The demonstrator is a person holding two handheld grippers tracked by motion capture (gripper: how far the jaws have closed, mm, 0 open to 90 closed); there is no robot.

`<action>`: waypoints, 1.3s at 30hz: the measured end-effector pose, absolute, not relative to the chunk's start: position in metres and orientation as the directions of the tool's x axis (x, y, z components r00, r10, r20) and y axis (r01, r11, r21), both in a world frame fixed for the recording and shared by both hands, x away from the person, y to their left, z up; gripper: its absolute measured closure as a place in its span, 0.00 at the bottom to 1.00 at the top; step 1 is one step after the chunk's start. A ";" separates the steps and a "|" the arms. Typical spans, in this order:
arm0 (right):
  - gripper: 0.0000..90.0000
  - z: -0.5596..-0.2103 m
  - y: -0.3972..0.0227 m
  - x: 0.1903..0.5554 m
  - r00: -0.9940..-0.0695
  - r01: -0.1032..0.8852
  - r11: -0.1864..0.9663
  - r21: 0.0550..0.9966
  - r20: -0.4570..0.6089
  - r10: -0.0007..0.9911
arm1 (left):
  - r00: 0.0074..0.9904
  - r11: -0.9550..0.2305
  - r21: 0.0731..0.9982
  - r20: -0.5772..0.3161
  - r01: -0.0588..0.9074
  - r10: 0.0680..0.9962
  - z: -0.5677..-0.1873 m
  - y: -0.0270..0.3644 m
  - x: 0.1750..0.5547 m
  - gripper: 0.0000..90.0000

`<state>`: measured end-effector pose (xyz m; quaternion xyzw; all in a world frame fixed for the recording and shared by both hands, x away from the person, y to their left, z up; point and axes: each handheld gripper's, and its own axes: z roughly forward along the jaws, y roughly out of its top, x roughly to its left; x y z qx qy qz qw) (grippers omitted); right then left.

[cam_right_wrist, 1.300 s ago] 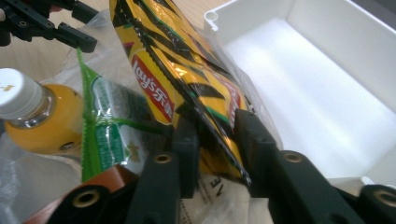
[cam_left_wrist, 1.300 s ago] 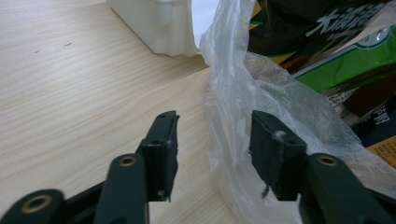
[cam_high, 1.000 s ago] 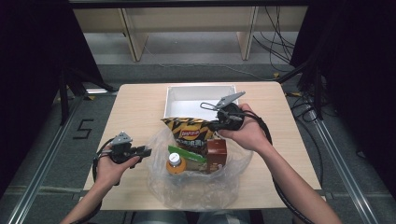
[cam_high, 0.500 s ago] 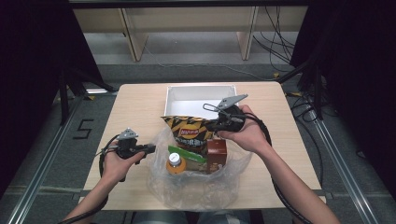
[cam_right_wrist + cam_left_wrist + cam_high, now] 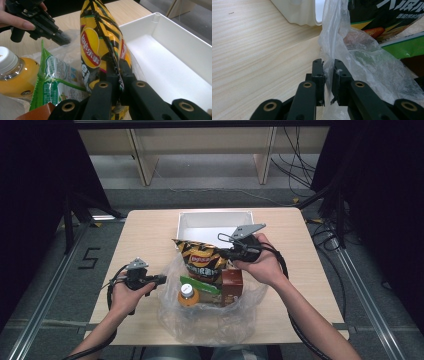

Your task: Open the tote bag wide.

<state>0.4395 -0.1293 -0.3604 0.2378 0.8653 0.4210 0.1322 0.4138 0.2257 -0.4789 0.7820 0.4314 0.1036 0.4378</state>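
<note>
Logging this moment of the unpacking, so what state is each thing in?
Plastic bag: open, edge pinched by left tool.
Chip bag: sealed, upright, gripped by right tool.
Juice bottle: capped, upright in bag.
Green packet: sealed, in bag.
White bin: empty.

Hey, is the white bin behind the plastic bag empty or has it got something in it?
Empty as far as visible: the white bin shows a bare floor in the right gripper view, its near end hidden by the chip bag.
</note>
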 end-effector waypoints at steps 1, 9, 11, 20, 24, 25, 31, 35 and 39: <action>1.00 -0.360 -0.130 0.440 -0.853 0.289 0.536 0.794 -0.040 0.520 | 0.607 -0.249 0.776 -0.207 0.580 0.767 -0.479 0.226 0.414 0.89; 1.00 -0.359 -0.130 0.439 -0.867 0.233 0.519 0.822 -0.066 0.493 | 0.599 -0.234 0.778 -0.217 0.583 0.770 -0.478 0.223 0.416 0.89; 1.00 -0.359 -0.129 0.439 -0.872 0.222 0.518 0.826 -0.069 0.484 | 0.616 -0.268 0.768 -0.201 0.581 0.762 -0.477 0.224 0.417 0.89; 1.00 -0.354 -0.132 0.434 -0.868 0.163 0.471 0.867 -0.101 0.486 | 0.599 -0.236 0.765 -0.234 0.599 0.766 -0.479 0.215 0.421 0.92; 1.00 -0.351 -0.134 0.433 -0.871 0.138 0.461 0.877 -0.114 0.478 | 0.596 -0.239 0.761 -0.231 0.604 0.769 -0.481 0.215 0.421 0.92; 1.00 -0.349 -0.135 0.433 -0.877 0.132 0.465 0.875 -0.115 0.466 | 0.602 -0.256 0.756 -0.219 0.602 0.768 -0.481 0.216 0.421 0.91; 1.00 -0.343 -0.137 0.430 -0.865 0.129 0.428 0.895 -0.109 0.489 | 0.609 -0.274 0.749 -0.210 0.603 0.765 -0.483 0.218 0.420 0.91; 1.00 -0.340 -0.137 0.430 -0.865 0.113 0.404 0.908 -0.111 0.490 | 0.601 -0.267 0.753 -0.207 0.602 0.772 -0.484 0.216 0.420 0.91; 1.00 -0.337 -0.137 0.428 -0.858 0.120 0.372 0.920 -0.092 0.505 | 0.602 -0.270 0.753 -0.204 0.600 0.772 -0.486 0.215 0.419 0.90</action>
